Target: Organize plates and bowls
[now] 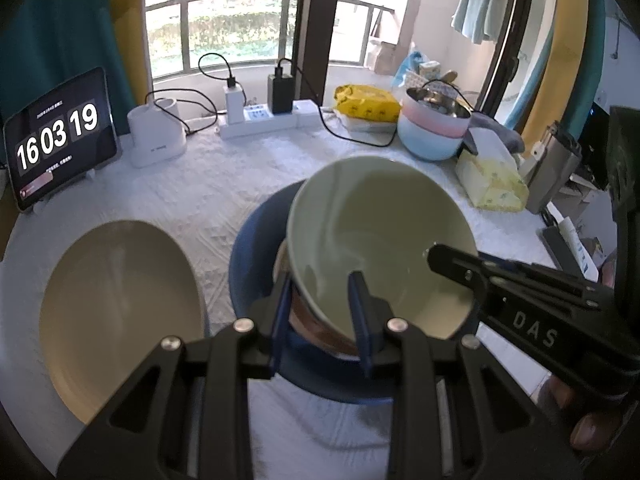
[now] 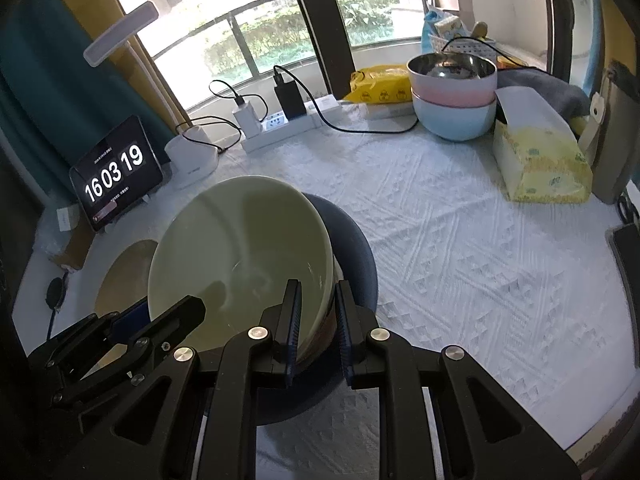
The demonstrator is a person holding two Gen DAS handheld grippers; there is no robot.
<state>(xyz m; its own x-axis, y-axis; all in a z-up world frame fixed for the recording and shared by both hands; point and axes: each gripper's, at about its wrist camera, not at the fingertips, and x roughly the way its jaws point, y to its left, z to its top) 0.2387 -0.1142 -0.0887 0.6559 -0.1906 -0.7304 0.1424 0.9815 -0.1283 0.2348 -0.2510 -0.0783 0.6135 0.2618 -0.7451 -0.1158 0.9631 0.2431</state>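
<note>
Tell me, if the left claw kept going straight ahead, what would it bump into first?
The left claw already straddles the rim of the pale green bowl, so pushing on probably presses into the bowl's wall first, over the blue plate. Depth is hard to judge.

White-clothed table point(image 2: 460, 248) with blue plate point(image 2: 360, 248), beige plate point(image 1: 120, 312), tissue pack point(image 2: 540, 164), power strip point(image 2: 276, 128) (chargers plugged in).

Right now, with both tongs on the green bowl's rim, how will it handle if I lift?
The green bowl looks glazed, so probably slippery in the left tongs and right tongs. It sits tilted over the blue plate, so it may swing. Likely rigid and chippable.
</note>
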